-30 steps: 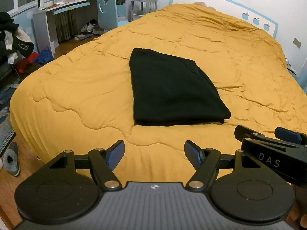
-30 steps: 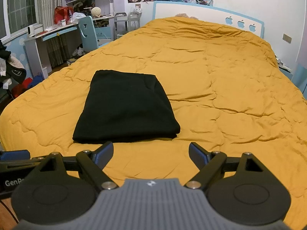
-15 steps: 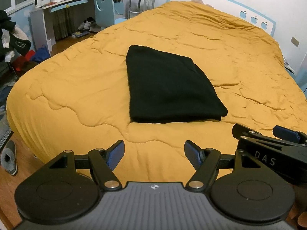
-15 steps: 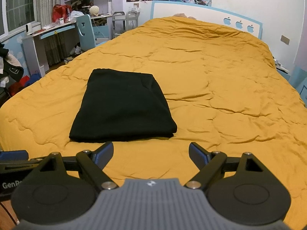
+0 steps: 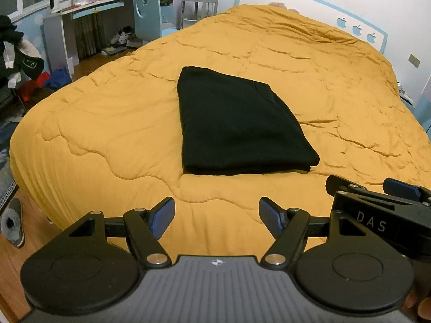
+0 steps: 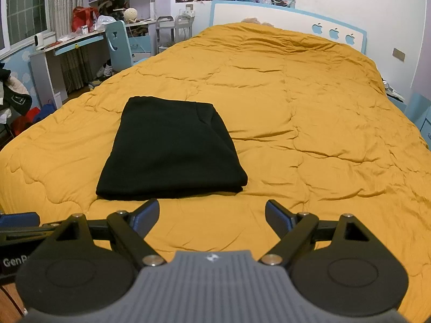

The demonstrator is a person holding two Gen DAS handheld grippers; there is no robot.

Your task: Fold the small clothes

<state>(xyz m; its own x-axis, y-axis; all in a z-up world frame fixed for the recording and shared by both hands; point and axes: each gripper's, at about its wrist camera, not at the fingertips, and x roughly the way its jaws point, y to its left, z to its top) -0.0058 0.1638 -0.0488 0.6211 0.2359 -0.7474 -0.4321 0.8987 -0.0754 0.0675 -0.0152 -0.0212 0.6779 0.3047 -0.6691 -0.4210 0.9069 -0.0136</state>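
A black garment lies folded into a flat rectangle on the mustard-yellow quilt of a bed. In the right wrist view the same black garment sits left of centre on the quilt. My left gripper hovers open above the quilt near the bed's front edge, short of the garment's near fold, with nothing between its fingers. My right gripper is also open and empty, just short of the garment's near edge. The right gripper's body shows at the right of the left wrist view.
A desk with clutter and a light-blue chair stand left of the bed. Clothes hang at the far left. A slipper lies on the wooden floor. A white and blue headboard closes the far end.
Both views have shifted slightly, so the garment sits a little differently in frame. The garment itself lies unchanged and both grippers stay open.
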